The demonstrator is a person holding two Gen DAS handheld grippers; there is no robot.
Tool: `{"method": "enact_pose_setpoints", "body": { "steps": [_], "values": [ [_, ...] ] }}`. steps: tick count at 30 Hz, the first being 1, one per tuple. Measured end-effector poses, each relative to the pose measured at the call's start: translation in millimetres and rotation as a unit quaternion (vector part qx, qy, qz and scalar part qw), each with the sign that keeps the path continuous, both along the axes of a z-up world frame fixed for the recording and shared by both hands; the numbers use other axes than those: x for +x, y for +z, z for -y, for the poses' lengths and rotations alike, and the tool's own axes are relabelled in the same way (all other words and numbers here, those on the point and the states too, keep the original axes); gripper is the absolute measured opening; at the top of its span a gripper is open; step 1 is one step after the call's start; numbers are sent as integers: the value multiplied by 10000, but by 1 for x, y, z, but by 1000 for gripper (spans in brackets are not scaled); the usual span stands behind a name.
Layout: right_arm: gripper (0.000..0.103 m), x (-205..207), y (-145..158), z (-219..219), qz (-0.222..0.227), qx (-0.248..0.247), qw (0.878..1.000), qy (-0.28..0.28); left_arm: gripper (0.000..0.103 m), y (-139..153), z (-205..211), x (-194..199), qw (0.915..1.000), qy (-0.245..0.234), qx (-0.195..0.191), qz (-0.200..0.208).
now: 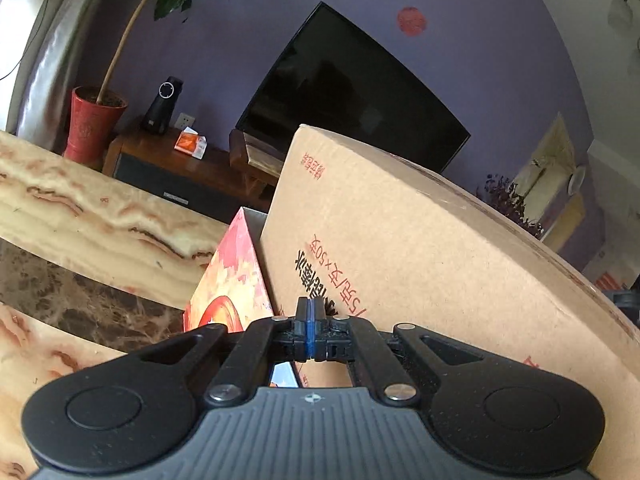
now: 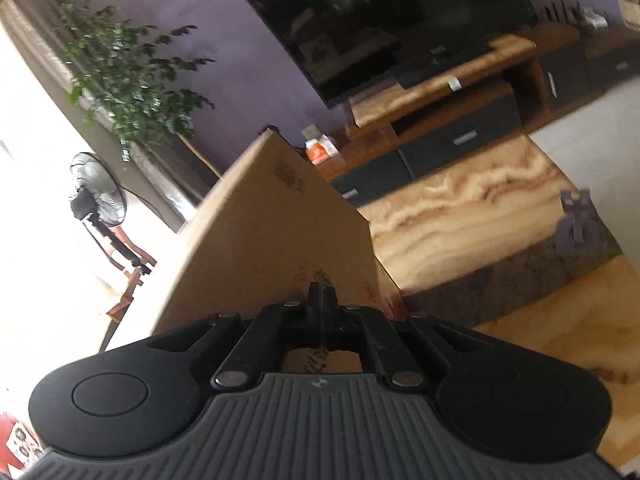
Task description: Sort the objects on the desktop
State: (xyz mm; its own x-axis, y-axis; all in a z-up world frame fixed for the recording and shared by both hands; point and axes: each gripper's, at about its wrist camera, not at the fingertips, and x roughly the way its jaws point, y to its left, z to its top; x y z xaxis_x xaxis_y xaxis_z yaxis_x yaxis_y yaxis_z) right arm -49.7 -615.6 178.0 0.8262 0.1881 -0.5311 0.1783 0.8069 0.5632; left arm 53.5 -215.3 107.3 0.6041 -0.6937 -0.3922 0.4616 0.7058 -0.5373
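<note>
Both jaw pairs closed, nothing held: left gripper (image 1: pixel 308 307) and right gripper (image 2: pixel 321 292) close before cardboard box (image 1: pixel 400 240). Box on marble tabletop (image 1: pixel 80 208), colourful printed carton (image 1: pixel 232 280) touching its left side. Recommended: spread jaws before contact; approach squarely. Matte corrugated board, sharp corners; polished veined stone, likely slippery.

Red and black Chinese print is carried on the side of the cardboard box (image 1: pixel 420 240), seen upside down in the left wrist view — only the fragment "×20" in the red line can be made out, the black characters being partly hidden and not readable. In the right wrist view the same box (image 2: pixel 276 240) is marked with a dark stamp near its top corner and red marks lower down — both too blurred to be read.
</note>
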Motion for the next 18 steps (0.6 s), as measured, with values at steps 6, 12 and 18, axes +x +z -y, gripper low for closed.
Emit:
{"method": "enact_pose_setpoints", "body": {
  "steps": [6,12,18],
  "values": [
    [4,1,0,-8,196,-15,9998,6,0,2,-4,-2,9997,226,-105,65],
    [4,3,5,-11,437,-139,9989,52,0,16,-5,1,9983,445,-138,337],
    [4,21,13,-15,617,-243,9978,47,0,27,-5,16,9975,530,8,462]
  ]
}}
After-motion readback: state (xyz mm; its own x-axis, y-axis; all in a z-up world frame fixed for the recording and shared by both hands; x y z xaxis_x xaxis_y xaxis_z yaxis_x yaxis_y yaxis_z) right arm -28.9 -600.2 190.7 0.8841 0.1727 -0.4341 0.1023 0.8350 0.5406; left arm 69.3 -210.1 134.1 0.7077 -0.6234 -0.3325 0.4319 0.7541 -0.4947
